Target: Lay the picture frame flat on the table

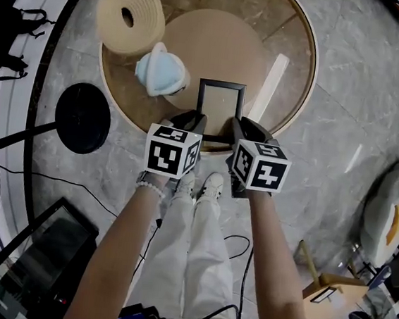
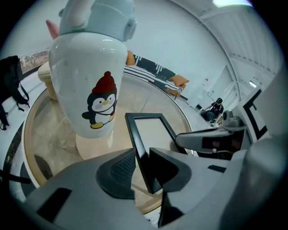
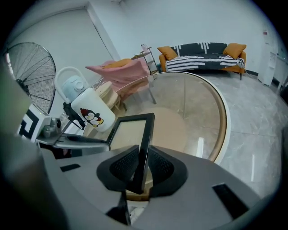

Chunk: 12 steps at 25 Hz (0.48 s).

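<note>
Your right claw (image 3: 141,168) is pinching the frame's (image 1: 220,106) right edge tight. Your left claw (image 2: 139,166) is standing spread around the left edge, a gap showing on 1 side. You are holding 1 frame tilted back by the table's (image 1: 312,68) near rim. 1 jug (image 1: 160,72) is sitting just left and 1 roll (image 1: 129,15) beyond, with bare glass ahead.

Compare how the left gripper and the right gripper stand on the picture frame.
The left gripper straddles the left bar of the picture frame with a gap beside one pad; the right gripper clamps the right bar between both pads. The left gripper's jaws stand wider than the right gripper's. Both sit at the frame's near end, pointing downward.
</note>
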Available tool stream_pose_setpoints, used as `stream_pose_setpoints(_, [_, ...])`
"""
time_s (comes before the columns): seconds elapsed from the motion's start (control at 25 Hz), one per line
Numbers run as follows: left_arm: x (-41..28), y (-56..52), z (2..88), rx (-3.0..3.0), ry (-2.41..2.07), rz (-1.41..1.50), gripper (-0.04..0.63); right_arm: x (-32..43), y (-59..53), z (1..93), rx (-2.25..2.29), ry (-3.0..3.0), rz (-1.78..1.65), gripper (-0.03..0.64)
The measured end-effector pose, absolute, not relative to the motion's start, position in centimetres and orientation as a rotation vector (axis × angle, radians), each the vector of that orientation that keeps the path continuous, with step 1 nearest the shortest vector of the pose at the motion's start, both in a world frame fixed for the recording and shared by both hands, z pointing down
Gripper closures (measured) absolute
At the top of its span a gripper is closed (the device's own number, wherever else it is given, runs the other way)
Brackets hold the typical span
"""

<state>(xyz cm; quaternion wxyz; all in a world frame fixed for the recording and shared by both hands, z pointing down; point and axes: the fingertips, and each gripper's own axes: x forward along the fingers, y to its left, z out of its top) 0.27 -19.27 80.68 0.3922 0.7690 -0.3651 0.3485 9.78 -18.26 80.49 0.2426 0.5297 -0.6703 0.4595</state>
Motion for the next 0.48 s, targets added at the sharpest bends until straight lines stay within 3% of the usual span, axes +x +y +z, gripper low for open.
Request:
stream_pose_setpoints(0.24, [-1.1,-18.9,79.5,1.958,-0.985,0.808,0.445,9.9,-17.9,79.9,1.489,-1.876,1.234,0.506])
stream_pose_setpoints(0.32, [-1.7,-18.7,78.4,2.019,-1.015,0.811,0.487,10.3,-17.6,79.0,1.522,-1.896,1.178,0.508])
stream_pose_setpoints(0.4, [-2.0,-18.8,76.9,2.092,-1.032,0.809,0.545,10.7,-17.5,77.5,1.546,-1.918,1.089,0.561])
stream_pose_setpoints(0.48, [-1.9,-18.7,75.0,2.157,-1.026,0.794,0.569,10.9,-17.4,75.8,1.557,-1.944,1.014,0.574])
